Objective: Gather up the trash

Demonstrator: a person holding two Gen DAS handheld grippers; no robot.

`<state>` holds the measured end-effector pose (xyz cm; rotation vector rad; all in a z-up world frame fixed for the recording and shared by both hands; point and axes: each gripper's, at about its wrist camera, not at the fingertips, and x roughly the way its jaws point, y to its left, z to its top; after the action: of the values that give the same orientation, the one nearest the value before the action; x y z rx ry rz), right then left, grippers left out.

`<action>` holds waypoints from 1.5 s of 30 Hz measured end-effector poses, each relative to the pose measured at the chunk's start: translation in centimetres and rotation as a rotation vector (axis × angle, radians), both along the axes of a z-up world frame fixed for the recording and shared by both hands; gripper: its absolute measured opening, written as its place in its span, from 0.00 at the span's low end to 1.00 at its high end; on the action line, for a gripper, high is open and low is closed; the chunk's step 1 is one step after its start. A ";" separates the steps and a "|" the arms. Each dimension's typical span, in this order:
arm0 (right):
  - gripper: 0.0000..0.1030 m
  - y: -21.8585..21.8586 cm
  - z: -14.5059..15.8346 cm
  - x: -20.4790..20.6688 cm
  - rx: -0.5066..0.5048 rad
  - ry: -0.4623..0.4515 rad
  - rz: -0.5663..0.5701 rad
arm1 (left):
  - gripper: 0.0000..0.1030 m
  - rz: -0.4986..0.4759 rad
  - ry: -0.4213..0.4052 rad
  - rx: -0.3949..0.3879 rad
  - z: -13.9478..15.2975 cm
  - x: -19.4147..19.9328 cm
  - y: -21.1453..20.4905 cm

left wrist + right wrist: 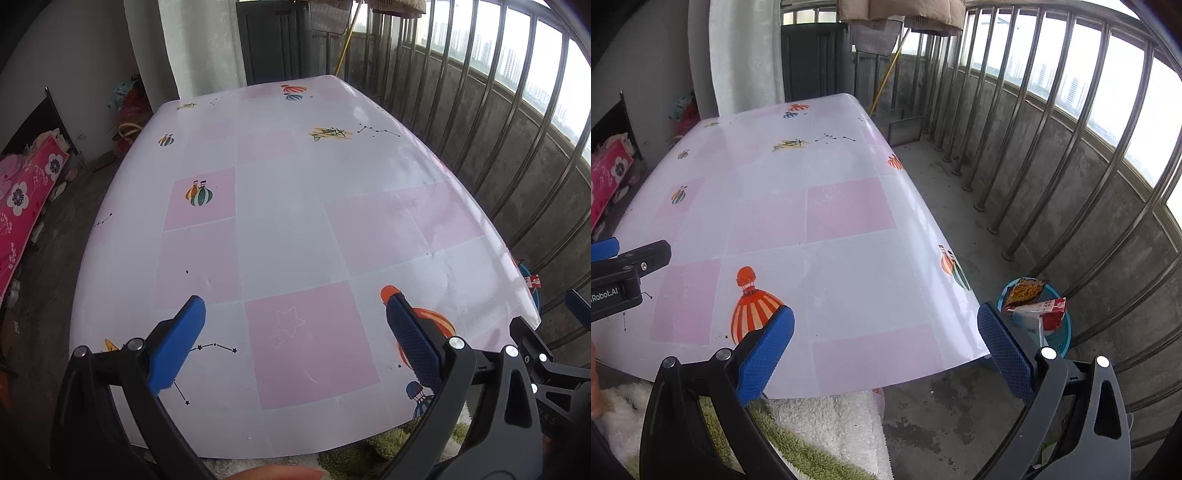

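A blue mesh trash basket (1060,332) stands on the floor at the table's right front corner, holding an orange snack wrapper (1023,290) and a red and white wrapper (1047,312). A sliver of the basket (530,278) shows past the table edge in the left wrist view. My left gripper (295,325) is open and empty above the near part of the table (288,221). My right gripper (886,336) is open and empty above the table's (812,206) right front corner, to the left of the basket. The left gripper's body (624,273) shows at the left edge of the right wrist view.
The table has a pink and white cloth with balloon prints. A metal railing (1071,147) and a concrete wall run along the right. A fluffy white and green cloth (820,428) lies below the table's front edge. Pink floral bedding (26,192) lies at the left.
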<state>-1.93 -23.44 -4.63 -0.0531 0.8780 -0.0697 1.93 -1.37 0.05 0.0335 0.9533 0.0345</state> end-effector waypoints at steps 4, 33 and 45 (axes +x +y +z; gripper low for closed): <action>0.94 -0.9 -0.2 0.3 -0.016 0.008 -0.027 | 0.91 -0.007 0.016 0.009 -0.3 0.3 -0.5; 0.94 -2.3 -0.1 -0.1 -0.012 0.004 -0.058 | 0.91 -0.050 0.015 0.042 -0.3 0.7 -1.9; 0.94 -1.7 0.3 -0.2 -0.025 -0.007 -0.039 | 0.91 -0.042 0.012 0.033 -0.1 0.5 -1.3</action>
<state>-2.15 -25.16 -4.33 -0.0593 0.8710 -0.1169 2.47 -2.64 -0.03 0.0844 0.9637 0.0111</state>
